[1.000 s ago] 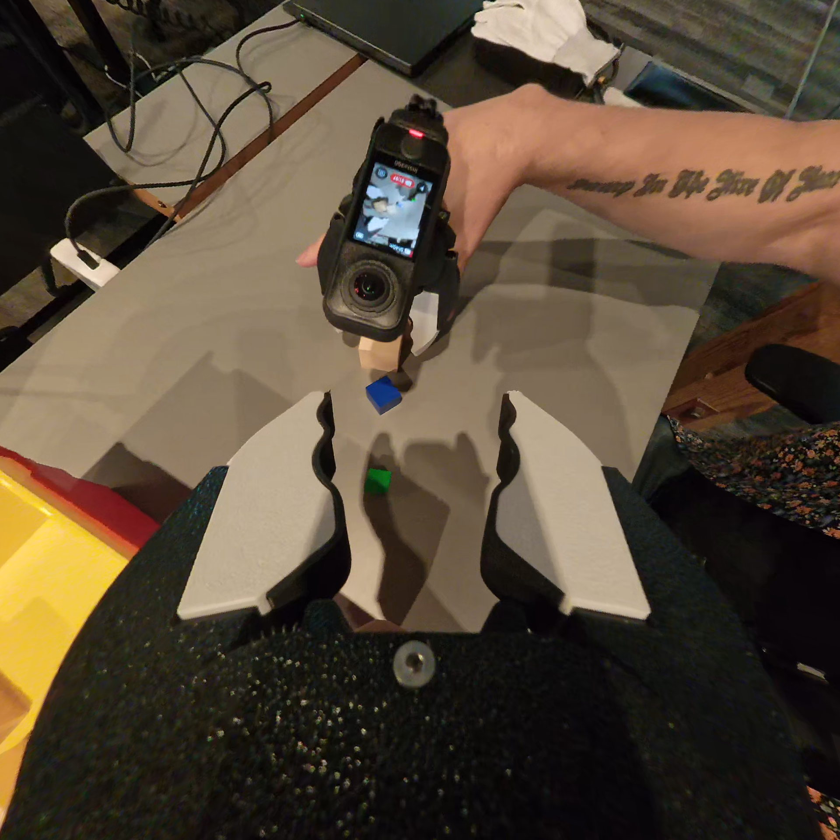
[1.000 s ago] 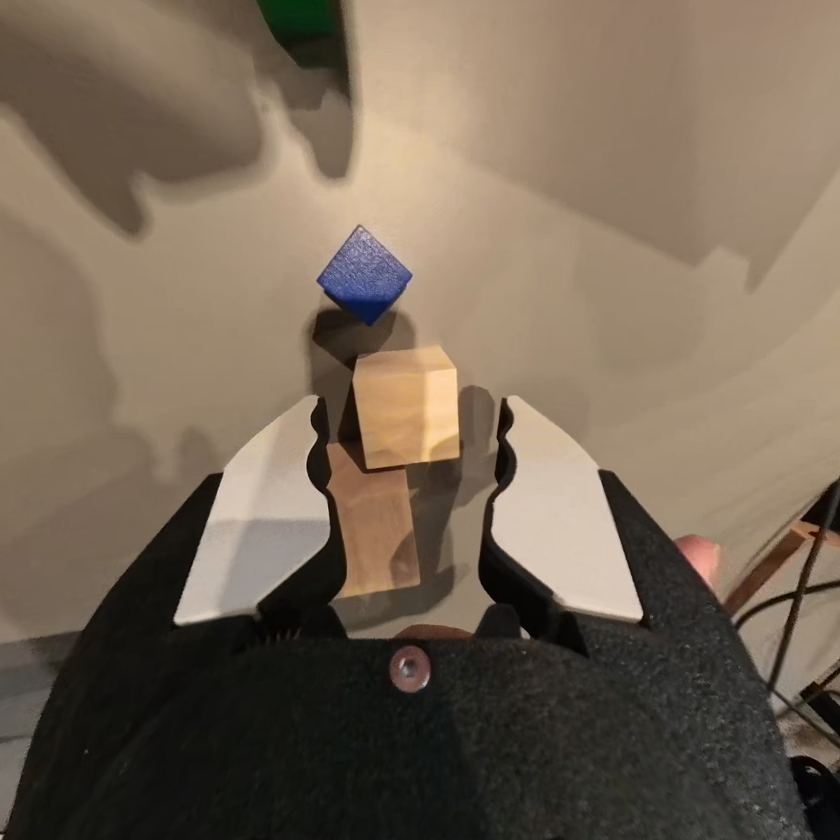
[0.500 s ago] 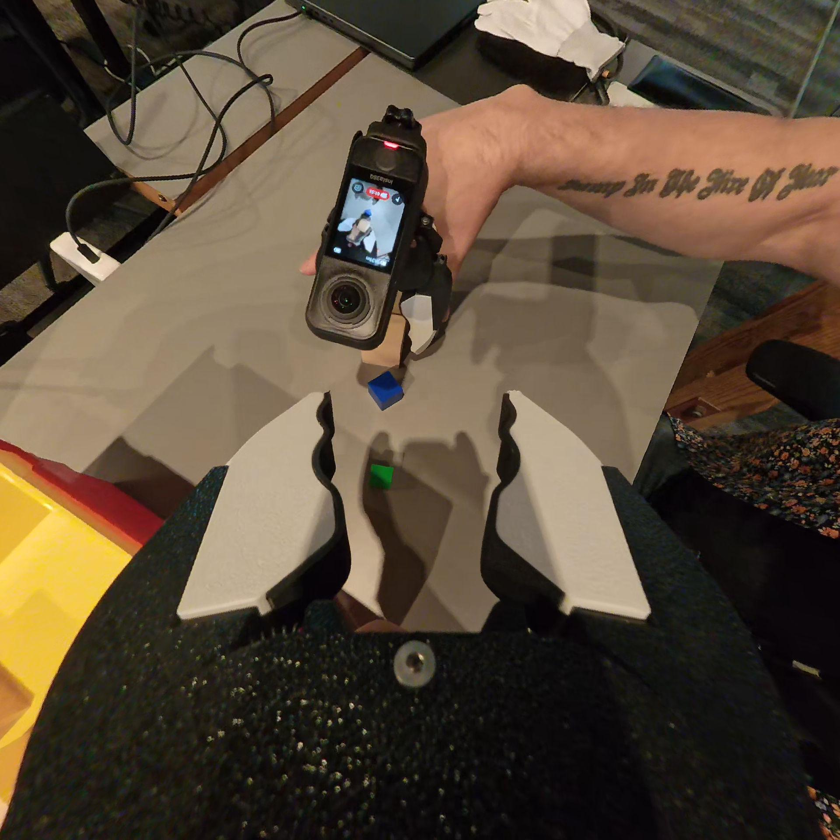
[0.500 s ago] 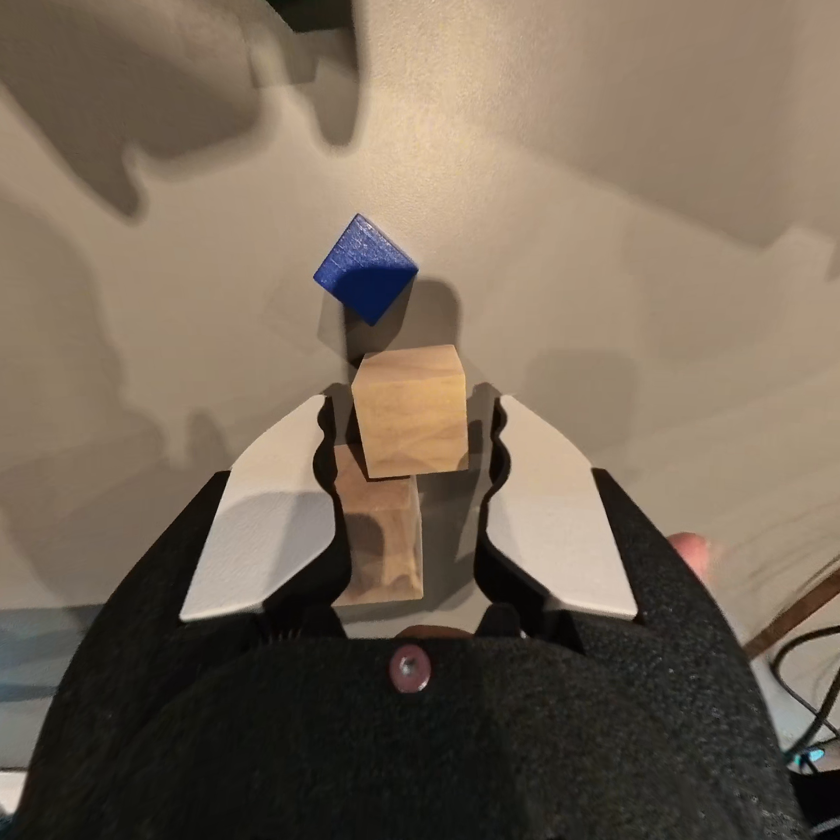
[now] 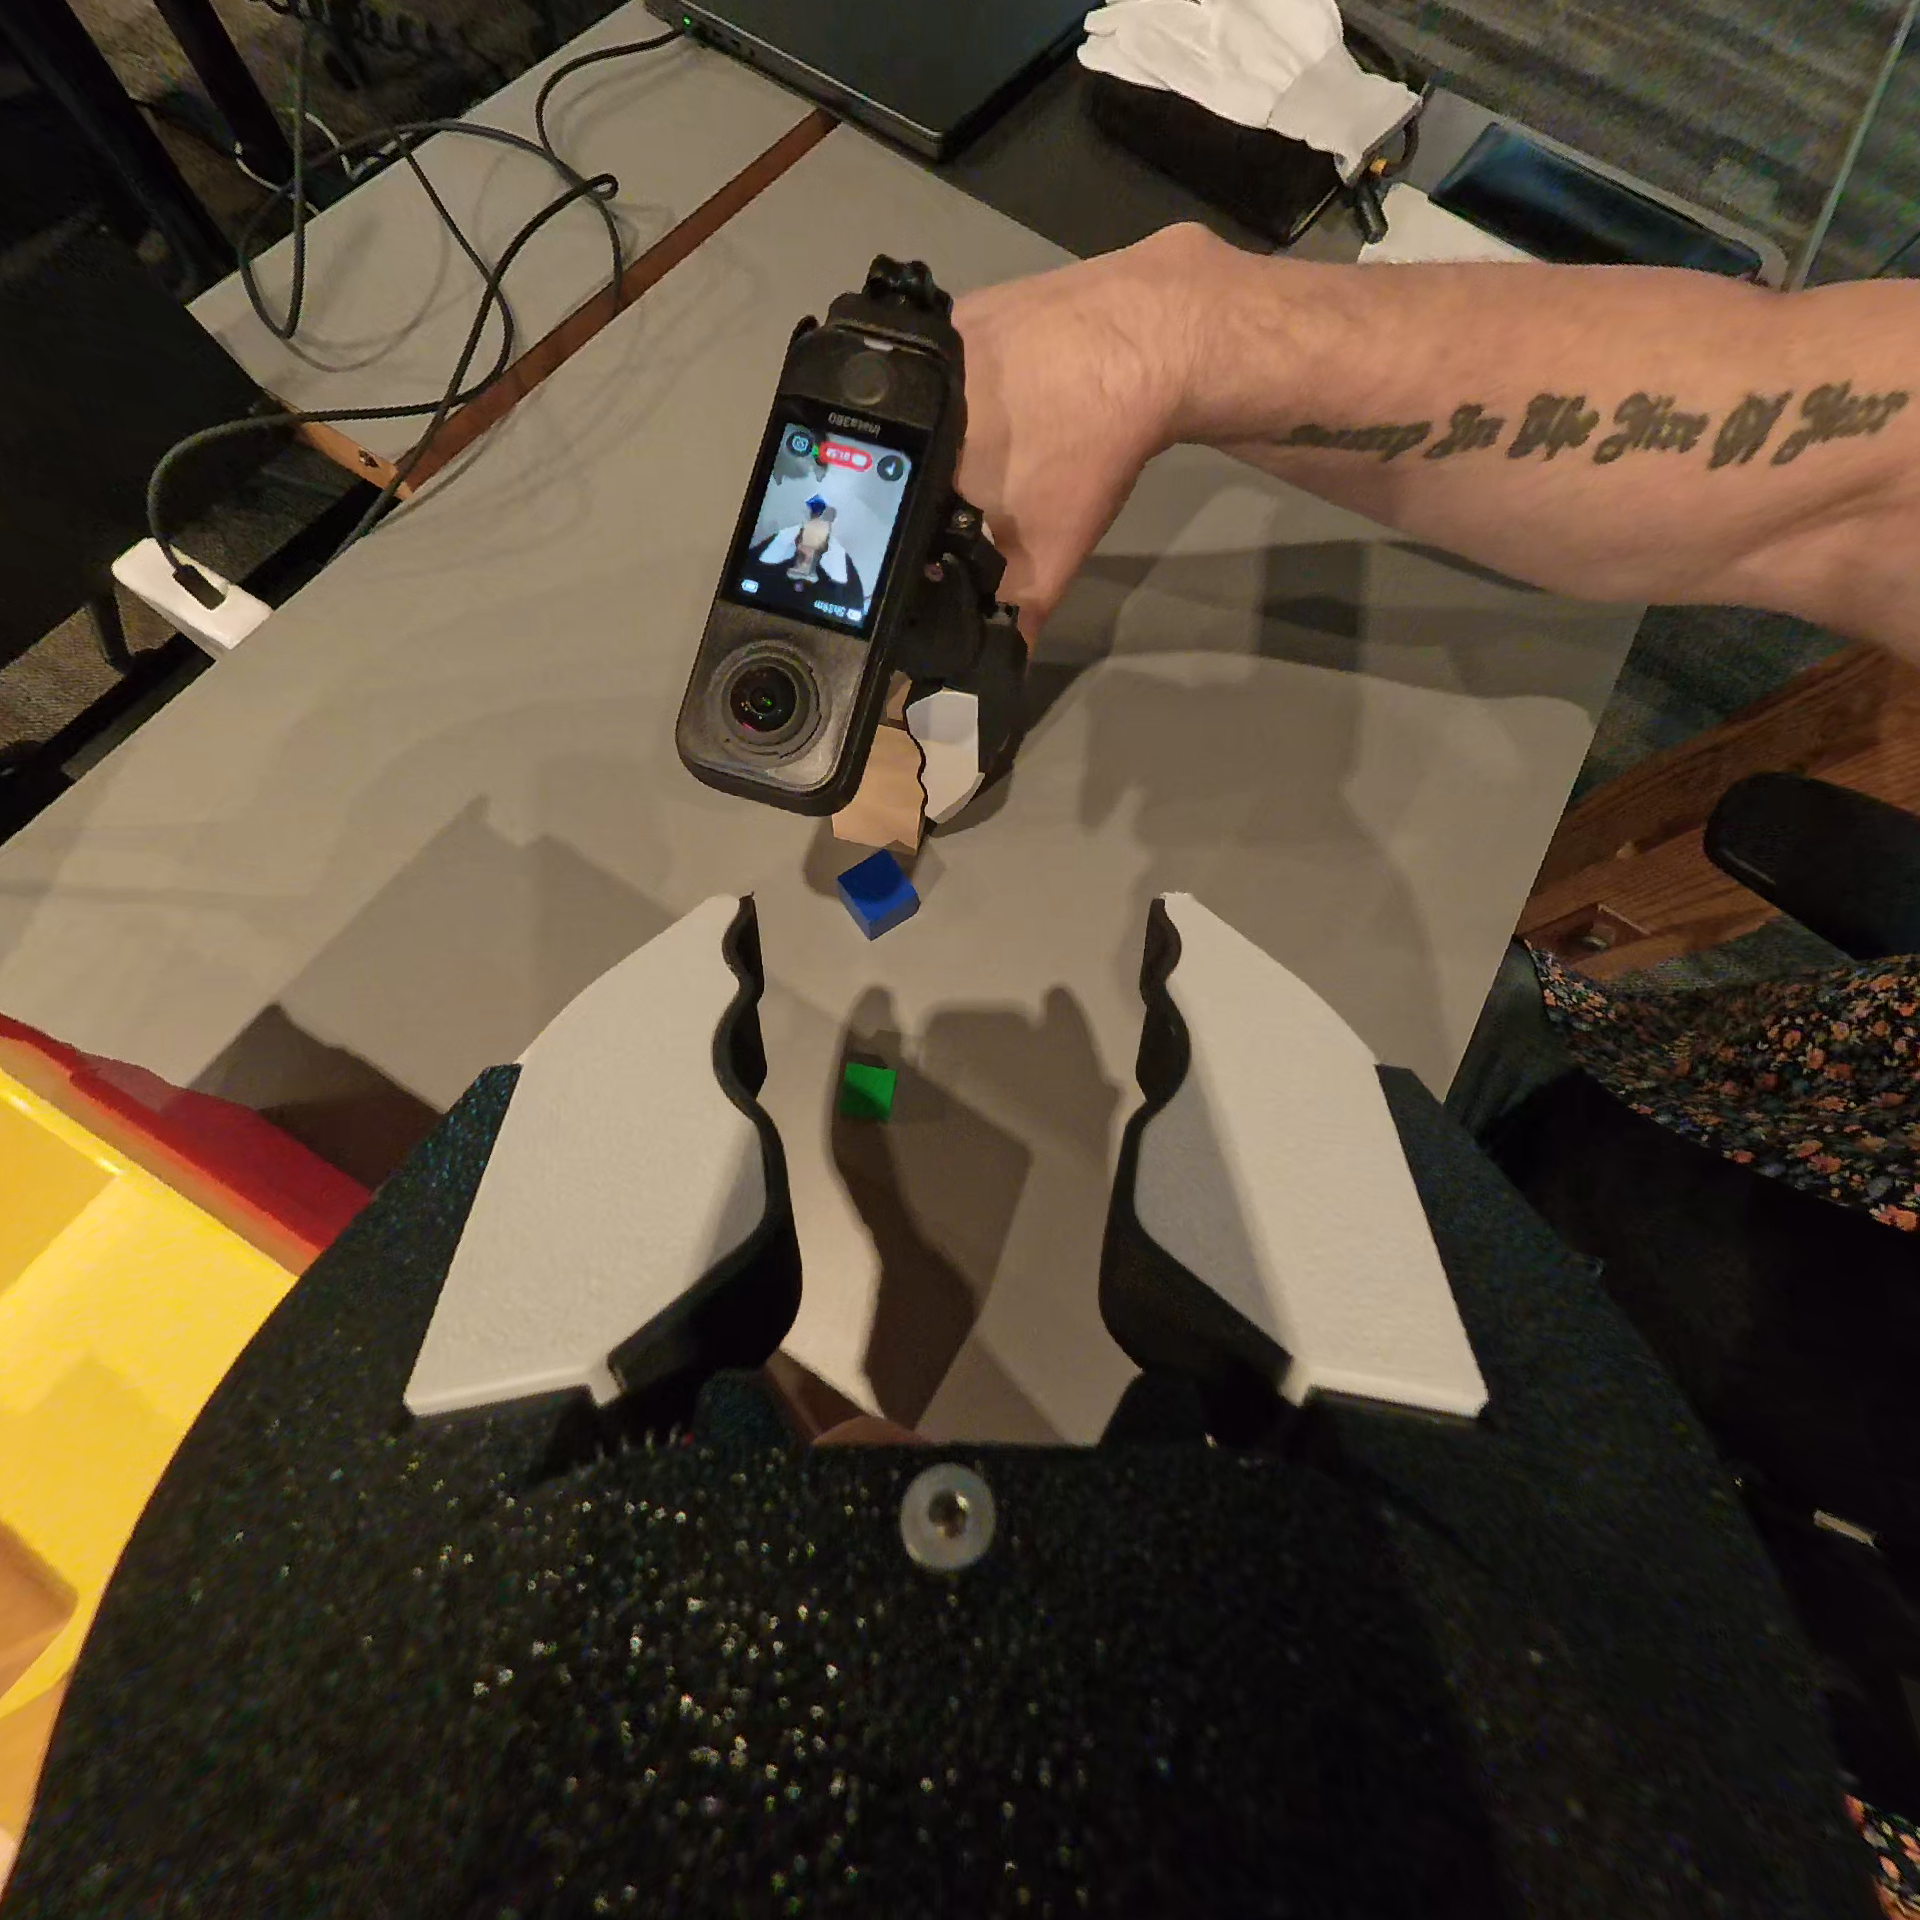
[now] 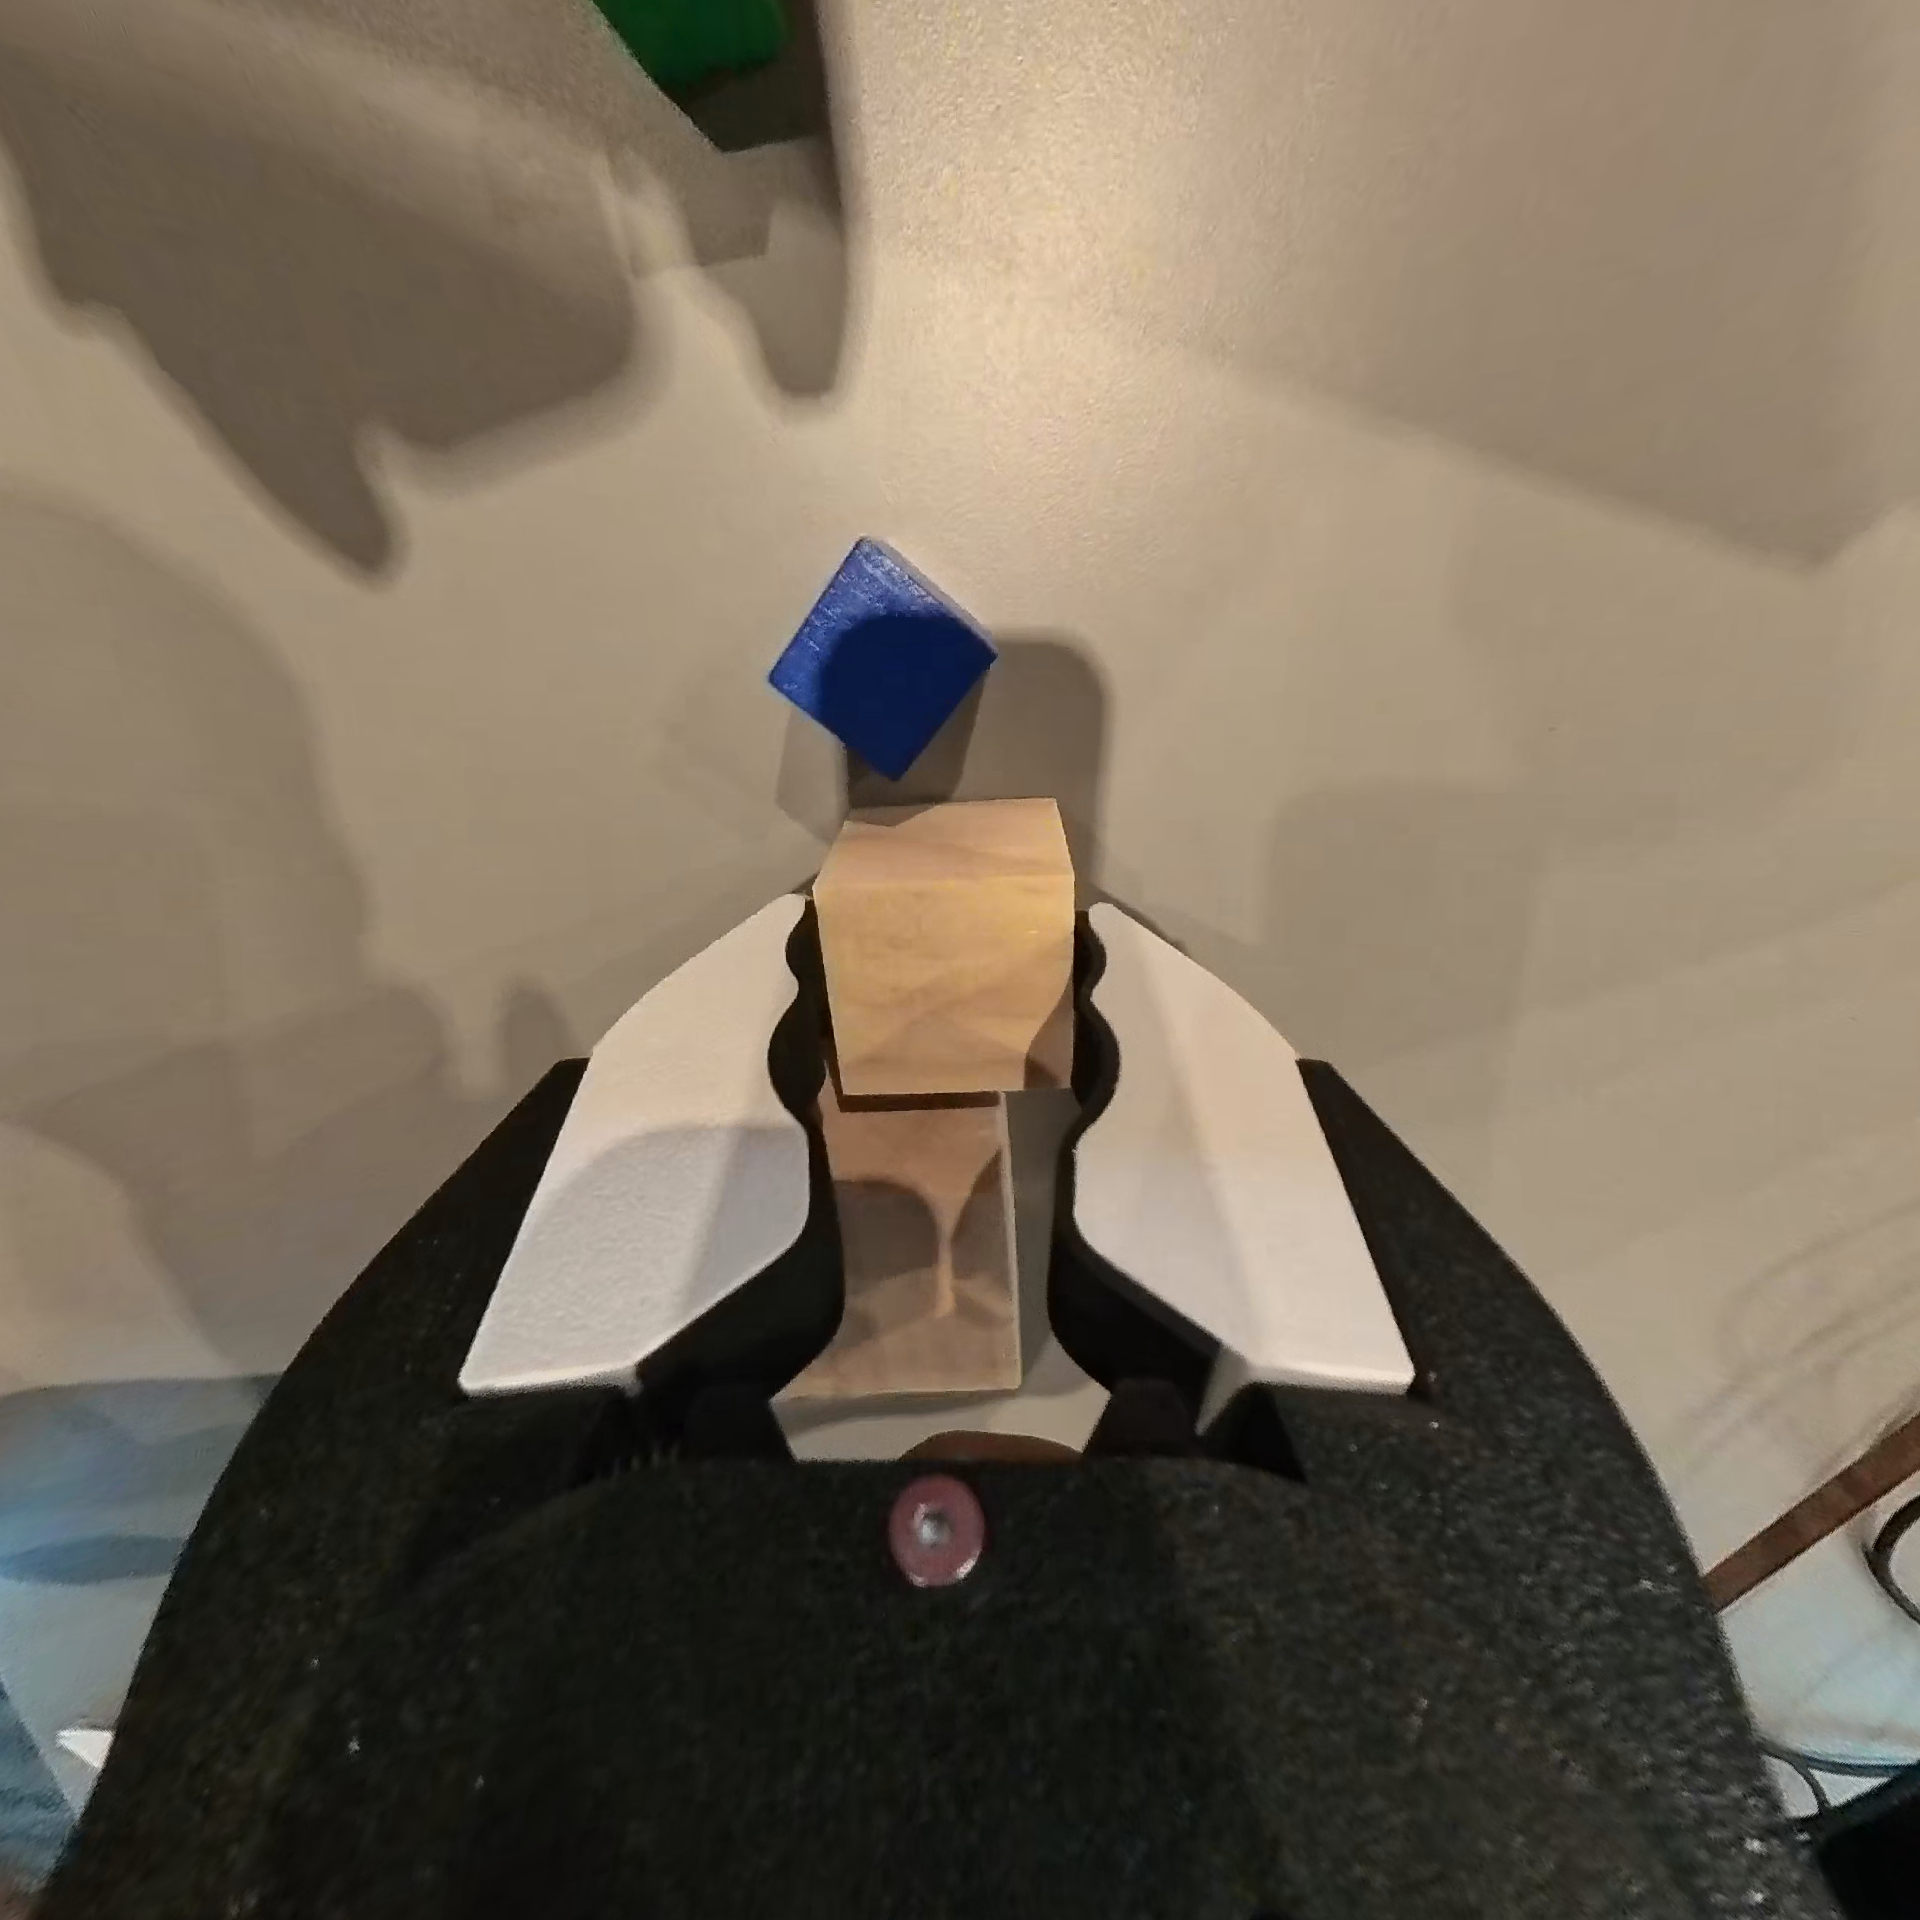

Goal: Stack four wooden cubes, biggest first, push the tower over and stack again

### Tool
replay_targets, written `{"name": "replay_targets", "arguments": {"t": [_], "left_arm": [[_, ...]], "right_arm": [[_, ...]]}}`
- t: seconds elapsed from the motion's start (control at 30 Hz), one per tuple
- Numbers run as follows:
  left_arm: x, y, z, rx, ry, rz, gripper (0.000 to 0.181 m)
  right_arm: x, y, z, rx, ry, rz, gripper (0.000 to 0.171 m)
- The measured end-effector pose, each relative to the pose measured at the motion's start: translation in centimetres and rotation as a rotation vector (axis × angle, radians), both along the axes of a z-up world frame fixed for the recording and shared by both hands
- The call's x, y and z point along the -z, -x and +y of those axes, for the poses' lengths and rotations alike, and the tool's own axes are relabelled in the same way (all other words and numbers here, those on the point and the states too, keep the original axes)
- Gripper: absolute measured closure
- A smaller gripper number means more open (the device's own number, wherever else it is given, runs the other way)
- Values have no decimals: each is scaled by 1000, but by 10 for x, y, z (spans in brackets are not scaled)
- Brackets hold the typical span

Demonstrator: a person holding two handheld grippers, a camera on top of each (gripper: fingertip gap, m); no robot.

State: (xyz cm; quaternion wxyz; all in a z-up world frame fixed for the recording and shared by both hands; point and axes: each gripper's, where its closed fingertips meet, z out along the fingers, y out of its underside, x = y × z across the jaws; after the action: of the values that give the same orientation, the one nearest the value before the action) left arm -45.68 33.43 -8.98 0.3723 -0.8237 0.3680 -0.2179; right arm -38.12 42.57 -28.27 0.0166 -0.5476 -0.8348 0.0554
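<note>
- Left wrist view: your left gripper [image 5: 948, 1049] hangs above the grey desk [image 5: 416, 727] with its jaws spread wide and nothing between them.
- A small green cube [image 5: 868, 1089] lies on the desk in line with that gap, below the fingertips and clear of both; a blue cube [image 5: 878, 894] sits farther ahead, just beside the wooden blocks.
- At the left edge a yellow and red tray [image 5: 125, 1195] is cut off by the frame, so you cannot see what it holds.
- Beyond the blue cube, your right gripper [image 5: 914, 769] is down at a pale wooden block [image 5: 883, 805]; its camera body hides most of the block and one finger.
- Right wrist view: your right gripper [image 6: 945, 997] has its jaws drawn in on the upper wooden block [image 6: 940, 956], a cube whose sides meet the wavy inner pads on both sides.
- That block rests on a lower wooden block [image 6: 925, 1247], which stands between the fingers nearer the palm; whether the pads touch it too is hard to make out.
- The blue cube [image 6: 883, 665] lies straight ahead of the fingertips, turned corner-on, near the held block but apart from it.
- The green cube [image 6: 717, 42] is cut off at the top edge and blurred.
</note>
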Motion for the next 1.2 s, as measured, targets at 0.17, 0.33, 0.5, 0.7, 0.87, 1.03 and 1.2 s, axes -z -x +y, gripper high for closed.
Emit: {"name": "replay_targets", "arguments": {"t": [0.17,0.33,0.5,0.7,0.87,1.03,1.2], "left_arm": [[0,-2,-1,4,-1,3,111],[0,-3,-2,9,-3,7,112],[0,-6,-4,18,-5,11,112],[-2,-9,-7,25,-10,14,112],[-2,-11,-8,28,-12,19,112],[0,-13,-8,30,-6,25,112],[4,-12,-5,30,4,30,112]], "right_arm": [[-20,3,-2,0,-10,34,127],[-51,-3,-3,3,-42,46,127],[-70,-23,-5,13,-66,23,127],[-73,-49,-2,48,-70,-2,127],[-69,-57,-1,52,-64,-11,126],[-64,-58,2,36,-55,-10,126],[-53,-64,5,30,-36,-29,126]]}}
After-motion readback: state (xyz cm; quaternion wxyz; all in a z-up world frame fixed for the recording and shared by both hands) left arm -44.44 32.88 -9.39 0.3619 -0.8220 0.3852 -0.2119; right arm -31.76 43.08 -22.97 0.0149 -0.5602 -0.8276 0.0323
